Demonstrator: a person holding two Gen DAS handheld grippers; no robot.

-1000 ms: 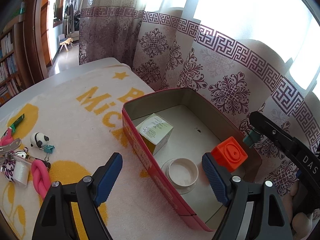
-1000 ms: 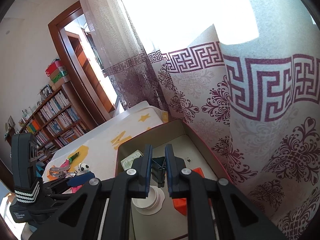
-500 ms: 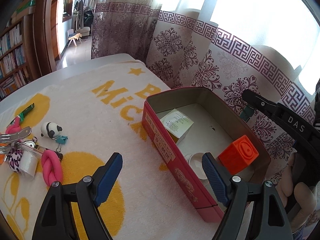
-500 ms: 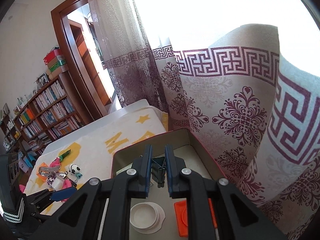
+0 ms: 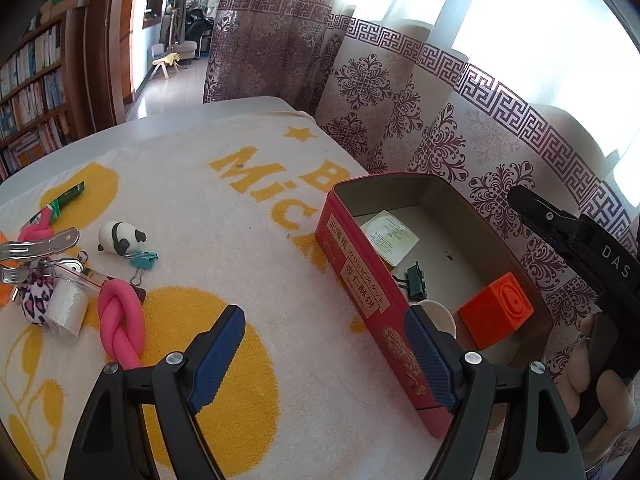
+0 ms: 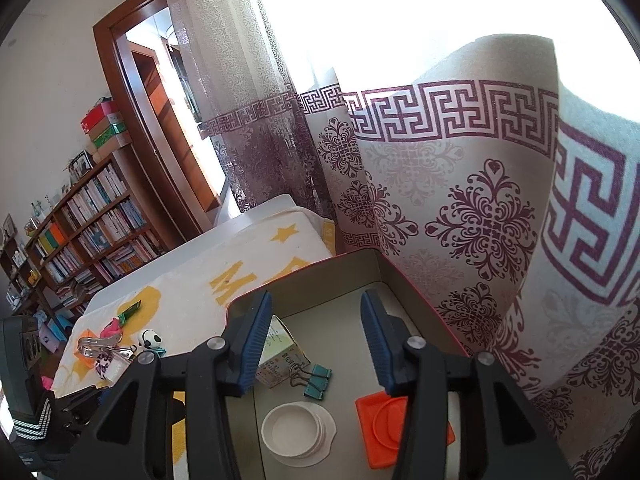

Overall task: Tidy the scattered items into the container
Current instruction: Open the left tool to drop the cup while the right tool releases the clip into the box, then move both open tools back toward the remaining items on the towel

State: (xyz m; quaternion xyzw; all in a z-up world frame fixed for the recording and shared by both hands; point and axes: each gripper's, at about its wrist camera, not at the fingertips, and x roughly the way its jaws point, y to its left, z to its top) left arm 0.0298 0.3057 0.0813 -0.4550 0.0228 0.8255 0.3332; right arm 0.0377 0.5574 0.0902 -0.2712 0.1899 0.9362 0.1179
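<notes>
Yellow-patterned blanket (image 5: 248,264) over table (image 5: 168,120)

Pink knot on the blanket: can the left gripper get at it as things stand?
Probably yes. The left gripper is open, and the pink knot lies ahead to its left on the blanket with its near end clear. The white roll crowds its far side.

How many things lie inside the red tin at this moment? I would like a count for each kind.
Orange cube: 1
Green binder clip: 1
White round cup: 1
Small printed carton: 1
Total in the red tin: 4
</notes>
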